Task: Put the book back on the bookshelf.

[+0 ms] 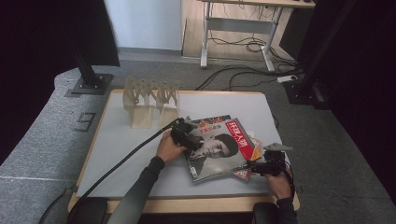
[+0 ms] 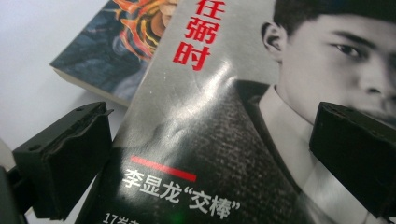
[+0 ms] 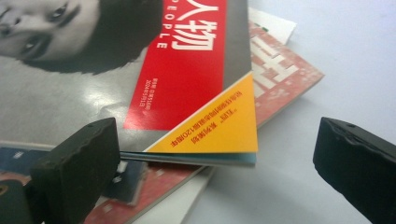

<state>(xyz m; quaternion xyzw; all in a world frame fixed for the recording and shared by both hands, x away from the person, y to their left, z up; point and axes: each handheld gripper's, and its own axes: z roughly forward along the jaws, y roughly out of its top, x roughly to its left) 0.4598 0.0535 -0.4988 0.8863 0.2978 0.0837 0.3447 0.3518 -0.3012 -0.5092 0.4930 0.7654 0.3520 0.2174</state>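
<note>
A magazine (image 1: 219, 149) with a black-and-white portrait cover and a red title block tops a loose pile on the table (image 1: 116, 140). My left gripper (image 1: 195, 143) hovers over the magazine's left part. In the left gripper view it (image 2: 210, 163) is open, jaws spread wide above the cover (image 2: 205, 121). My right gripper (image 1: 247, 164) sits at the pile's near right corner. In the right gripper view it (image 3: 215, 172) is open too. The magazine's yellow corner (image 3: 219, 126) lies between its jaws, close to the left one and not clamped.
Under the magazine lie a red-covered book (image 3: 280, 77) and a book with a blue and orange cover (image 2: 112, 42). A pale wooden slotted rack (image 1: 149, 100) stands at the table's back left. A monitor stand (image 1: 88, 79) and a desk with cables (image 1: 243, 42) are beyond.
</note>
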